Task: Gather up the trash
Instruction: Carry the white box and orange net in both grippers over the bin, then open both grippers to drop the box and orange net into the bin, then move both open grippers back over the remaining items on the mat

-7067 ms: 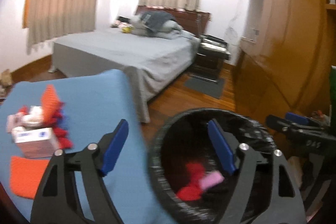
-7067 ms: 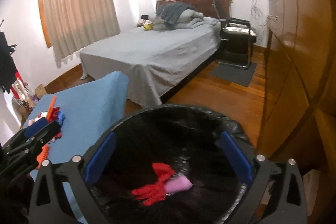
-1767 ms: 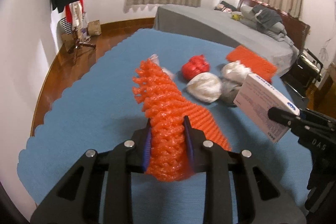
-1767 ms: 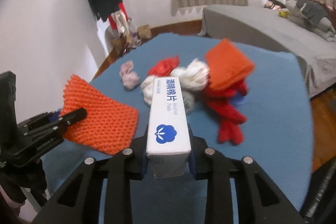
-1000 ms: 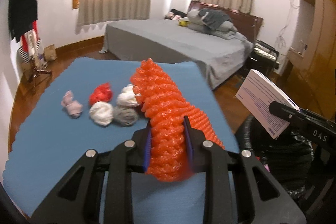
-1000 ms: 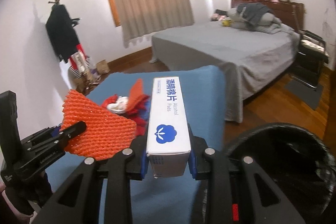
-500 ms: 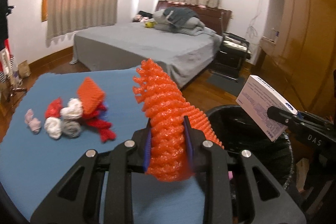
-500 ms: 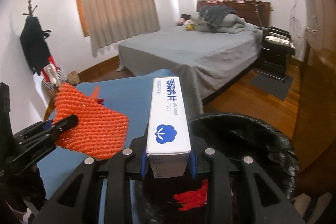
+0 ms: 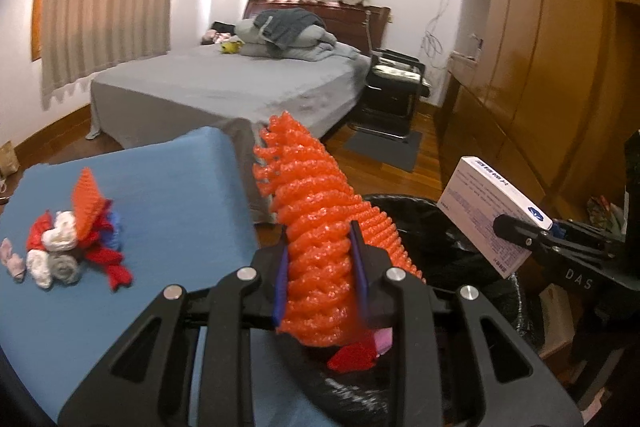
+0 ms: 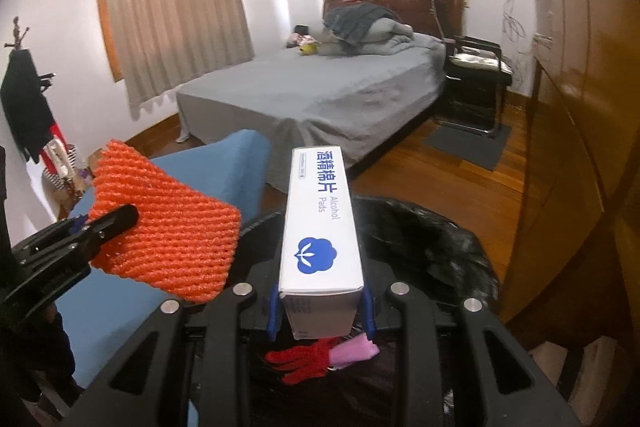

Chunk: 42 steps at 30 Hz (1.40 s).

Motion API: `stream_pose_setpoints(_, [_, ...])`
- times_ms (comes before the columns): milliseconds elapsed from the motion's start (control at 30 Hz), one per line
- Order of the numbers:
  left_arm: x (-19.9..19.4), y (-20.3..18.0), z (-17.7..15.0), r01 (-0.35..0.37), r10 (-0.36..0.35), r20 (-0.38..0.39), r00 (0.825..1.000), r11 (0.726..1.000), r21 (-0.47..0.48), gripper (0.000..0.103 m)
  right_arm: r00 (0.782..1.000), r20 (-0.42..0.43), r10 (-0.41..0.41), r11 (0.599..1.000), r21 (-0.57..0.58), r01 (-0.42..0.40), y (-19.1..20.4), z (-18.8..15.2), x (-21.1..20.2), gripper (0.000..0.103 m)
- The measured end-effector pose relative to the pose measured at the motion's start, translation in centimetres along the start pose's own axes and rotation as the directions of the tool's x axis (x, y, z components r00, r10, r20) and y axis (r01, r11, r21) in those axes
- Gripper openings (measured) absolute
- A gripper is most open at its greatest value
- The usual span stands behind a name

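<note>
My left gripper [image 9: 320,267] is shut on an orange foam net sleeve [image 9: 320,227] and holds it over the near rim of the black-lined trash bin [image 9: 452,227]. My right gripper [image 10: 322,301] is shut on a white alcohol pads box [image 10: 322,227], held above the bin [image 10: 432,239]. A red glove [image 10: 304,359] and a pink scrap [image 10: 356,349] lie inside the bin. More trash [image 9: 68,247] lies in a pile on the blue table [image 9: 160,207]: white, grey and red balls, another orange net. The sleeve also shows in the right wrist view [image 10: 168,227].
A grey bed [image 9: 224,87] stands beyond the table. A black bedside chair [image 9: 396,83] is at its right. Wooden wardrobes [image 9: 540,67] line the right wall. Wood floor with a dark mat [image 9: 384,145] lies between bed and bin.
Both grippers have swung from the table to over the trash bin, still holding the orange sleeve and the box. The trash pile now lies off to the left.
</note>
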<state>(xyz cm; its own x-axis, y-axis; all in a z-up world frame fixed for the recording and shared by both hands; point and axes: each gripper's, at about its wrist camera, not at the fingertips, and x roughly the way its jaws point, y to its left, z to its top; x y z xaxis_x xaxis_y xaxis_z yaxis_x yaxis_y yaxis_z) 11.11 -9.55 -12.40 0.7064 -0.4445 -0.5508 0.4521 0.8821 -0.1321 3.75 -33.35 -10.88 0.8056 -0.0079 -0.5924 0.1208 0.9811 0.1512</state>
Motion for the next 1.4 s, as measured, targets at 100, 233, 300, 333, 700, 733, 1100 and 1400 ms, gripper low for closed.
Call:
stream_pose_setpoints(100, [1.2, -1.0, -0.1, 0.024, -0.024, -0.017, 1.0, 1.0, 0.012, 0.026, 1.0, -0.004, -0.016, 1.0, 0.012, 0.017, -1.2, -0.5, -0.1, 0.03])
stream_pose_setpoints(233, [2.6, -2.5, -0.3, 0.05, -0.049, -0.04, 0.998, 0.998, 0.039, 0.026, 0.999, -0.015, -0.037, 0.999, 0.029, 0.037, -2.8, -1.1, 0.0, 0.03])
stream_pose_setpoints(300, [3.2, -3.3, -0.6, 0.058, -0.055, -0.052, 0.997, 0.997, 0.051, 0.026, 0.999, -0.021, -0.043, 0.998, 0.034, 0.044, -3.2, -1.3, 0.1, 0.03])
stream_pose_setpoints(333, [3.6, -3.3, -0.7, 0.062, -0.058, -0.058, 0.997, 0.997, 0.056, 0.026, 0.999, -0.025, -0.046, 0.998, 0.037, 0.047, -3.4, -1.4, 0.2, 0.03])
stream_pose_setpoints(700, [6.0, -4.0, -0.7, 0.087, -0.08, -0.094, 0.992, 0.994, 0.068, 0.036, 0.996, -0.059, -0.071, 0.995, 0.065, 0.075, -4.7, -2.2, 1.3, 0.031])
stream_pose_setpoints(733, [6.0, -3.9, -0.7, 0.092, -0.085, -0.097, 0.992, 0.993, 0.07, 0.041, 0.995, -0.062, -0.078, 0.995, 0.062, 0.082, -4.9, -2.3, 1.4, 0.031])
stream_pose_setpoints(1100, [4.4, -1.2, -0.3, 0.007, -0.005, -0.05, 0.999, 0.999, 0.049, 0.084, 0.989, -0.047, -0.139, 0.986, 0.088, 0.142, -5.0, -1.7, 0.7, 0.097])
stream_pose_setpoints(1400, [-0.4, 4.5, -0.1, -0.147, 0.147, 0.002, 0.989, 0.989, -0.014, 0.09, 0.997, -0.007, -0.073, 0.996, 0.049, 0.073, -1.6, -0.1, 0.1, 0.097])
